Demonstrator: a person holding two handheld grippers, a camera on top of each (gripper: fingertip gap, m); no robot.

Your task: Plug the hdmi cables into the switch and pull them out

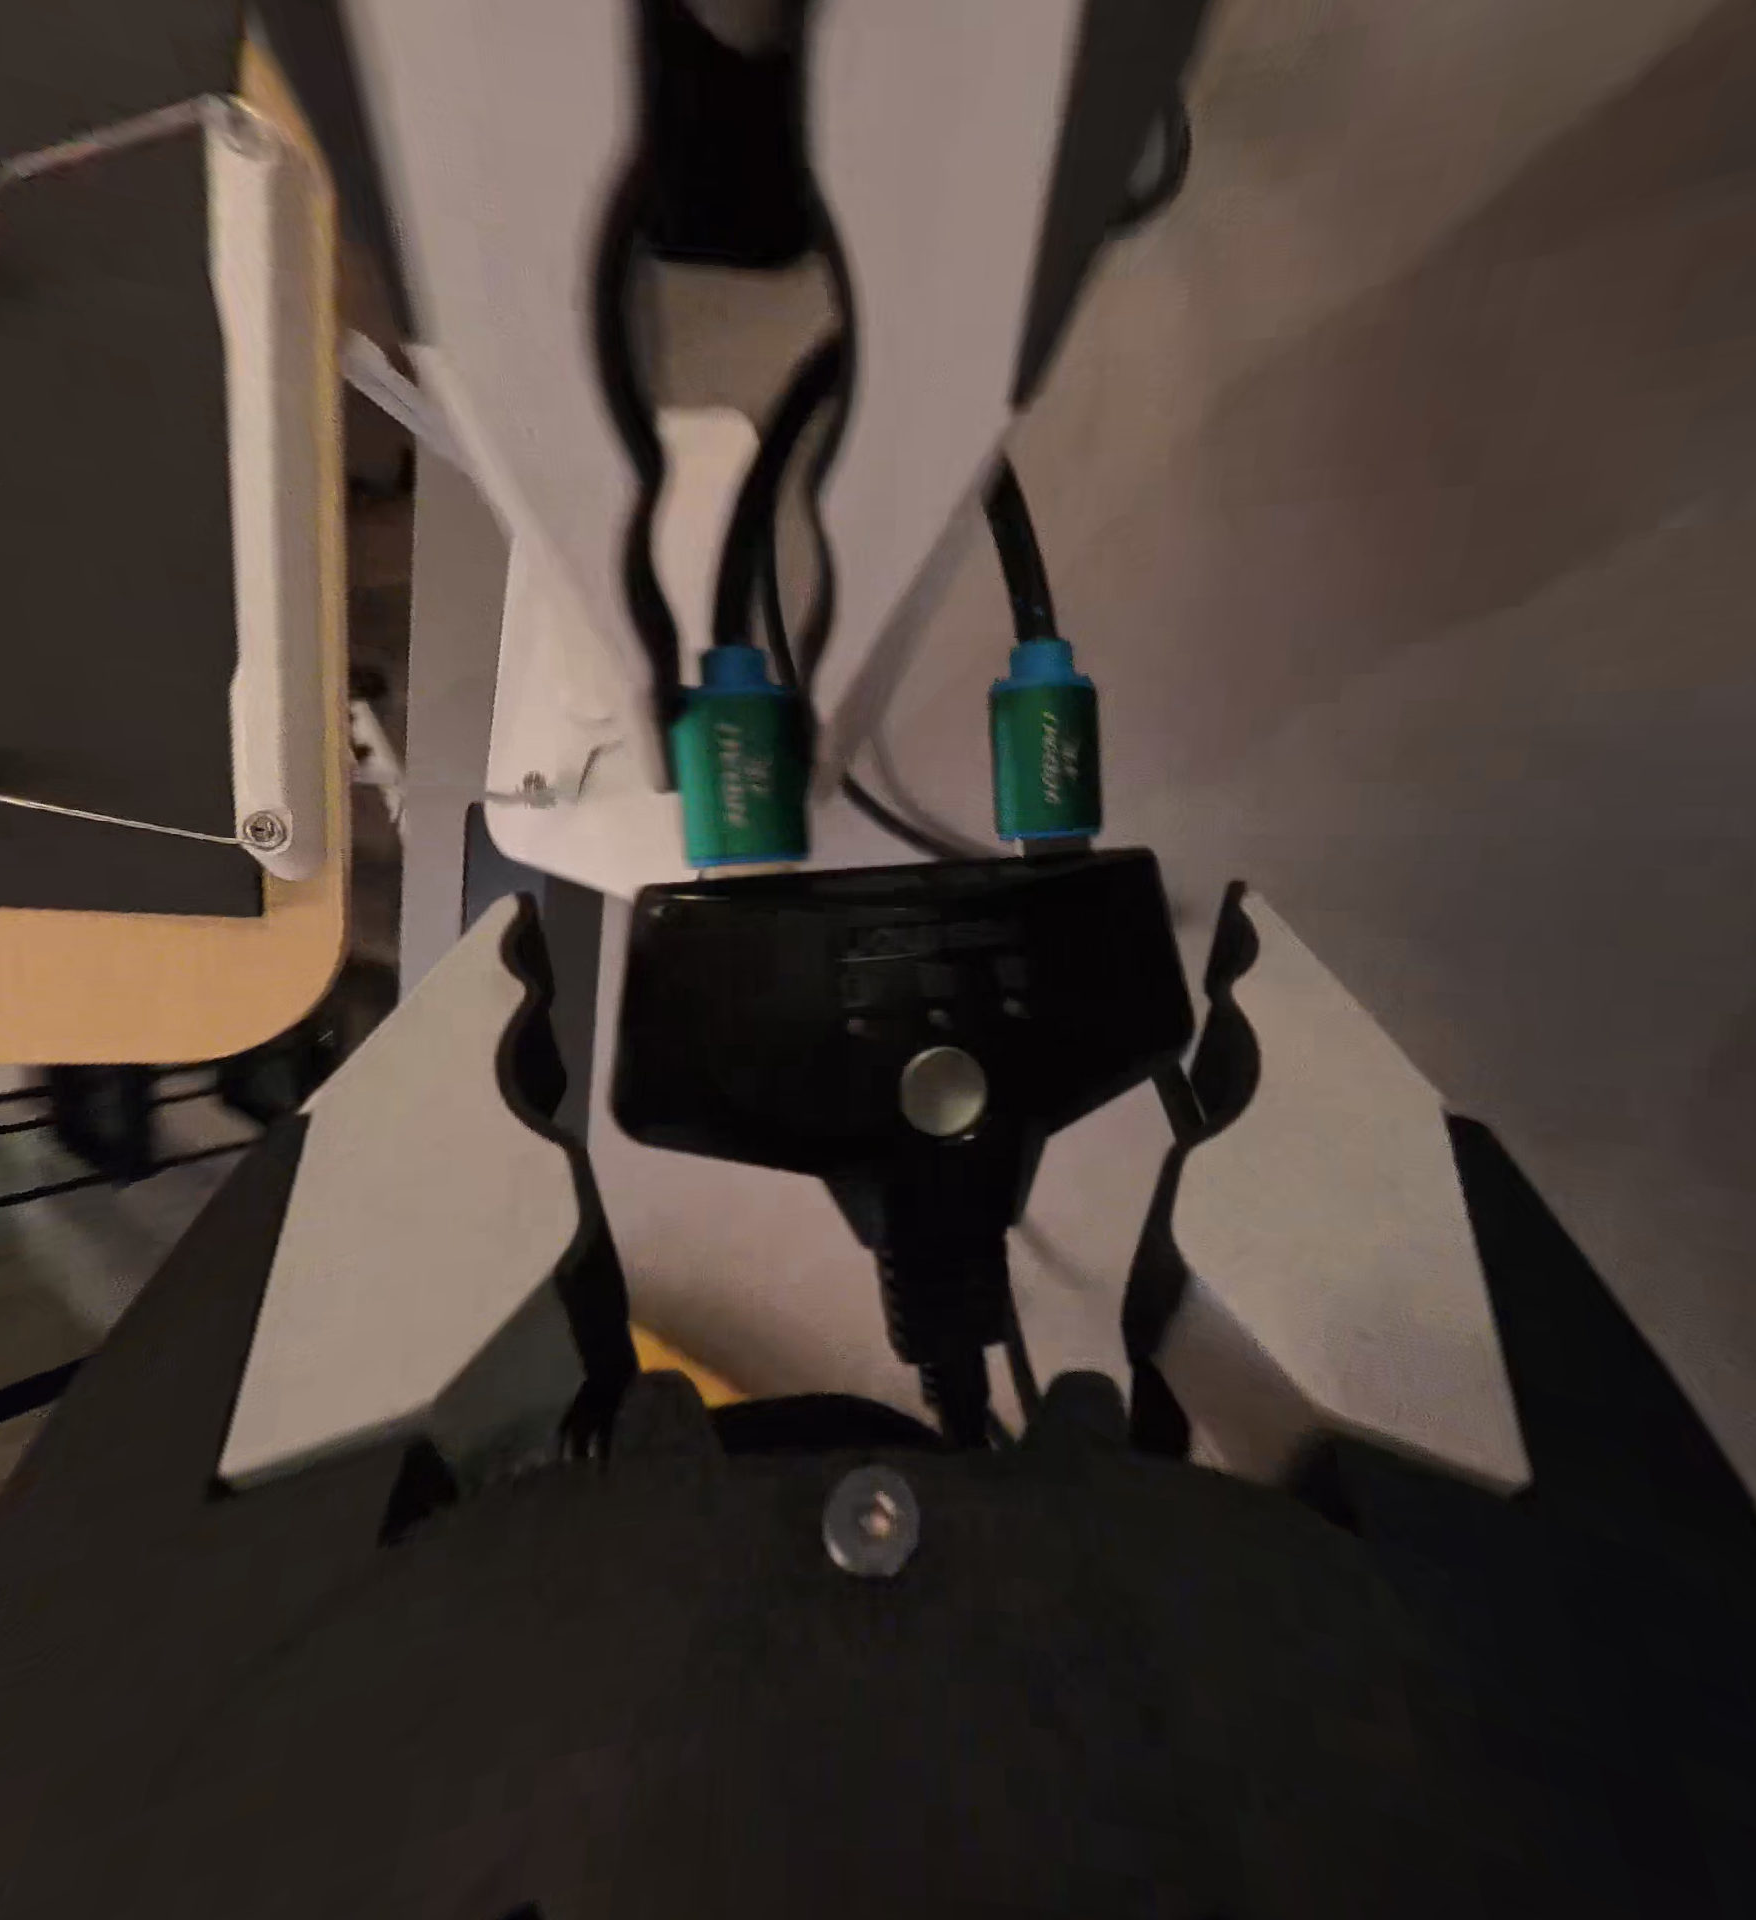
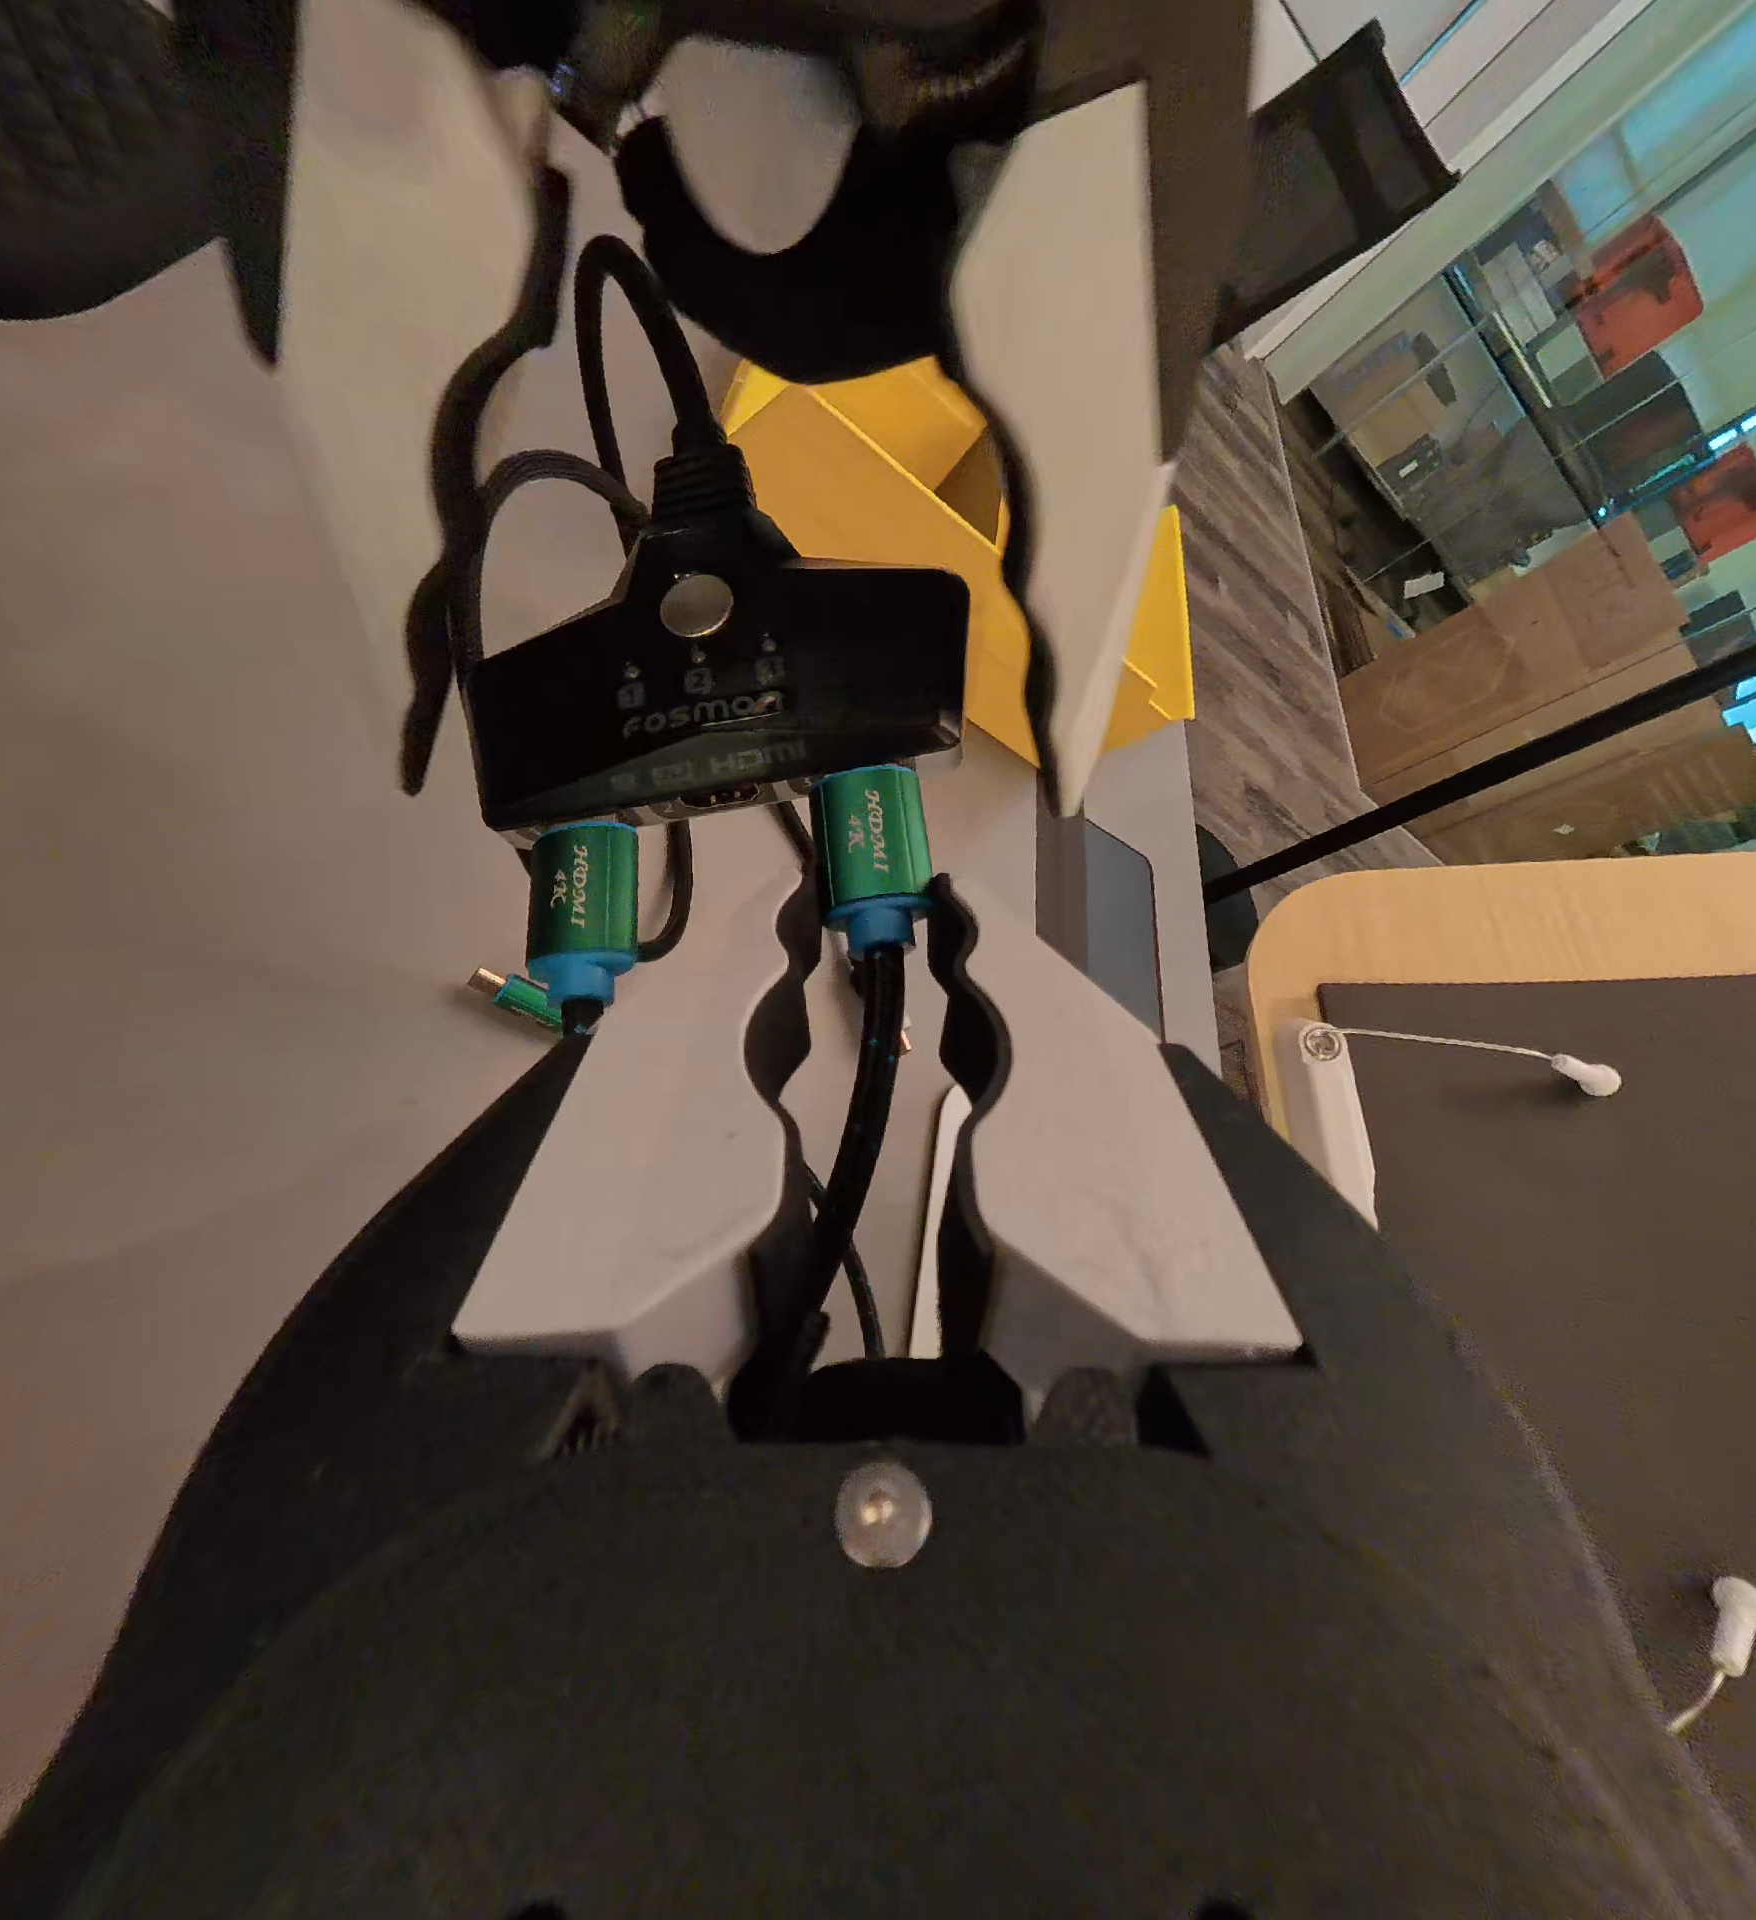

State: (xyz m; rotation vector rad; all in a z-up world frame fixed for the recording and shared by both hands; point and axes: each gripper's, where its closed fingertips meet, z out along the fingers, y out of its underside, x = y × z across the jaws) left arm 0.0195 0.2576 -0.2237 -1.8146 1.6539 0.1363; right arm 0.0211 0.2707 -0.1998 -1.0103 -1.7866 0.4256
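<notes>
Right tool (image 2: pixel 869 925) narrowly parted around a cable, just behind its green plug (image 2: pixel 869 847); left tool (image 1: pixel 874 997) spread wide around the switch (image 1: pixel 895 997) on the desk (image 2: pixel 126 623). We judge the switch light and slippery; grip the rigid plug shell.

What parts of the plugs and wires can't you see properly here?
- Metal tips of the two green plugs: hidden inside the switch, both views.
- Third green plug: right wrist view, mostly behind the right gripper.
- Switch cable: left wrist view, disappears under the left gripper.
</notes>
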